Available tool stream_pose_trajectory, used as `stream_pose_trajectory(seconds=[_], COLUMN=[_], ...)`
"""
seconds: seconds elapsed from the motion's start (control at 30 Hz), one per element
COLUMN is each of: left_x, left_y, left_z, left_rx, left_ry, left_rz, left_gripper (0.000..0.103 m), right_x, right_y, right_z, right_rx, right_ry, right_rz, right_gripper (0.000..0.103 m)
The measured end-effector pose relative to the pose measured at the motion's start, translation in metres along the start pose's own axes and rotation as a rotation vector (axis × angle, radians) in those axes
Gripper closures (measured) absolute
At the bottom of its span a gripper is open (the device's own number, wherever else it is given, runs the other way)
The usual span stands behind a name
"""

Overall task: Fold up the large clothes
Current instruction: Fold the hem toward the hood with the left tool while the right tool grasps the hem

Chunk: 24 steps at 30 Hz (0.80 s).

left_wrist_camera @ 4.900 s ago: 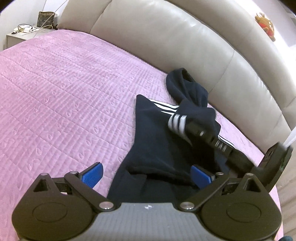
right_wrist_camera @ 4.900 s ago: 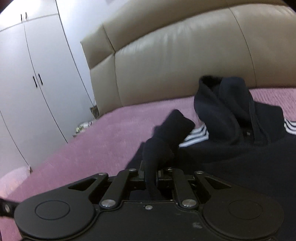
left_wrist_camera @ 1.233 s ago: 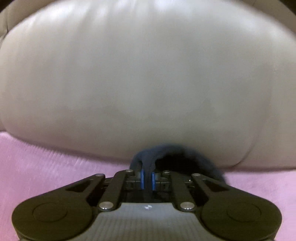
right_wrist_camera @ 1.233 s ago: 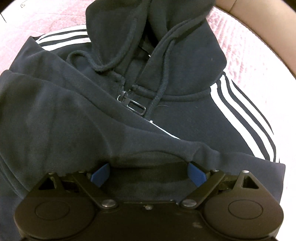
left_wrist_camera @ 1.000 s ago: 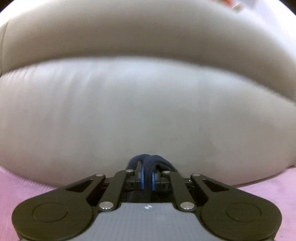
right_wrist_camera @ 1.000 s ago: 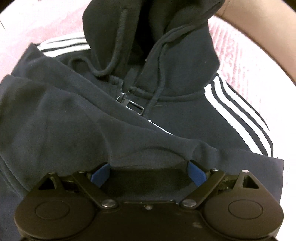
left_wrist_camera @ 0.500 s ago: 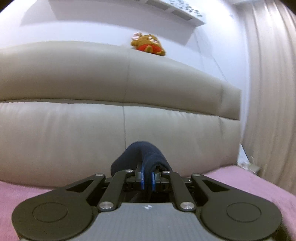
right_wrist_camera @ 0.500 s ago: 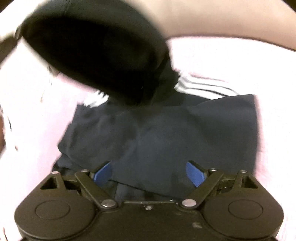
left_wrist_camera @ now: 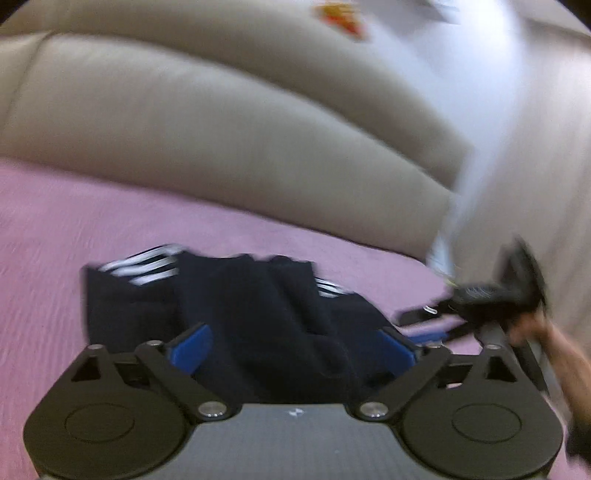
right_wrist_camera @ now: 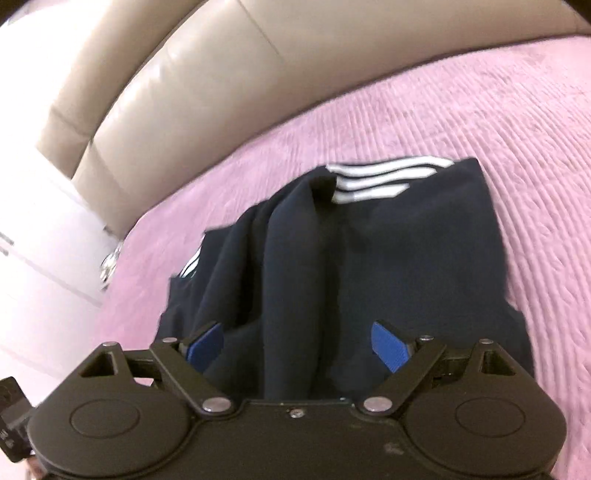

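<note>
Fingertips of my left gripper are spreading apart, jaws opening, nothing pinched now; half a sec ago they were clamped on a fold of dark cloth held up against the headboard. That fold, the hood by my guess, is let go and lies draped over the navy hoodie on the pink bedspread; I'd call this fold laid down, w/ smoothing or the next fold to come. Right gripper hangs w/ blue pads wide, clamped on nothing, above the same hoodie. Left view, blurred, shows my other tool and a forearm at its right edge, plus a plush toy atop the headboard; right view misses those but gives the garment sharp: white stripes at the far edge, a raised ridge down the middle, bedspread around it.
</note>
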<state>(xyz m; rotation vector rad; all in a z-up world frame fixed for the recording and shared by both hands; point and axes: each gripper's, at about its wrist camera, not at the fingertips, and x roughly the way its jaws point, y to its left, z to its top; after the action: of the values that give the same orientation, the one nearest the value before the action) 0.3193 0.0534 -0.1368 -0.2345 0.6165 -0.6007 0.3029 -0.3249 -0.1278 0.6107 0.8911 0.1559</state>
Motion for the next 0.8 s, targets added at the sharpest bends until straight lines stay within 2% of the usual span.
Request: stream_pose_trajectory(seconds=[0.03, 0.07, 0.17, 0.2, 0.3, 0.33, 0.37, 0.4, 0.43, 0.47, 0.53, 0.57, 0.63, 0.67, 0.7, 0.73, 0.8], left_x=[0.012, 0.028, 0.075, 0.088, 0.122, 0.130, 0.140, 0.147, 0.153, 0.160, 0.144, 0.137, 0.130, 0.134, 0.139, 0.142, 0.142], left_y=[0.007, 0.018, 0.042, 0.047, 0.058, 0.060, 0.062, 0.065, 0.066, 0.065, 0.061, 0.065, 0.080, 0.087, 0.088, 0.087, 0.090], left_z=[0.003, 0.006, 0.010, 0.011, 0.015, 0.017, 0.021, 0.024, 0.027, 0.033, 0.043, 0.044, 0.046, 0.043, 0.040, 0.037, 0.031], left_rx=[-0.039, -0.080, -0.196, -0.222, -0.226, -0.214, -0.200, -0.187, -0.167, -0.147, -0.128, -0.147, -0.215, -0.228, -0.208, -0.183, -0.215], left_ry=[0.018, 0.042, 0.117, 0.130, 0.146, 0.149, 0.151, 0.149, 0.151, 0.125, -0.006, -0.047, -0.064, -0.030, -0.007, 0.006, 0.013], left_rz=[0.064, 0.092, 0.089, 0.109, 0.198, 0.210, 0.228, 0.239, 0.253, 0.278, 0.352, 0.367, 0.365, 0.350, 0.356, 0.364, 0.344], left_gripper=[0.010, 0.014, 0.021, 0.021, 0.023, 0.025, 0.041, 0.060, 0.096, 0.098, 0.098, 0.098, 0.098, 0.098, 0.098, 0.096, 0.087], right_x=[0.013, 0.028, 0.062, 0.072, 0.099, 0.107, 0.111, 0.111, 0.104, 0.087, 0.055, 0.046, 0.055, 0.065, 0.071, 0.074, 0.068], right_y=[0.000, 0.000, -0.002, -0.002, 0.000, 0.002, 0.004, 0.007, 0.009, 0.006, -0.005, -0.015, -0.032, -0.036, -0.037, -0.040, -0.048], right_z=[0.001, 0.002, 0.010, 0.015, 0.034, 0.040, 0.044, 0.047, 0.051, 0.053, 0.053, 0.052, 0.049, 0.045, 0.041, 0.039, 0.040], right_rx=[-0.008, -0.014, -0.012, -0.013, -0.007, -0.009, -0.017, -0.032, -0.028, -0.009, 0.035, 0.037, 0.032, -0.010, -0.056, -0.084, -0.037], right_ry=[-0.014, -0.025, -0.073, -0.087, -0.103, -0.097, -0.075, -0.065, -0.104, -0.179, -0.279, -0.292, -0.190, -0.142, -0.129, -0.126, -0.121], right_rz=[-0.012, -0.010, 0.006, -0.001, 0.010, 0.005, -0.008, -0.020, -0.054, -0.030, -0.046, -0.072, -0.070, -0.104, -0.140, -0.147, -0.089], right_gripper=[0.000, 0.000, 0.000, 0.000, 0.000, 0.004, 0.070, 0.090, 0.097, 0.097, 0.098, 0.098, 0.098, 0.091, 0.079, 0.051, 0.044])
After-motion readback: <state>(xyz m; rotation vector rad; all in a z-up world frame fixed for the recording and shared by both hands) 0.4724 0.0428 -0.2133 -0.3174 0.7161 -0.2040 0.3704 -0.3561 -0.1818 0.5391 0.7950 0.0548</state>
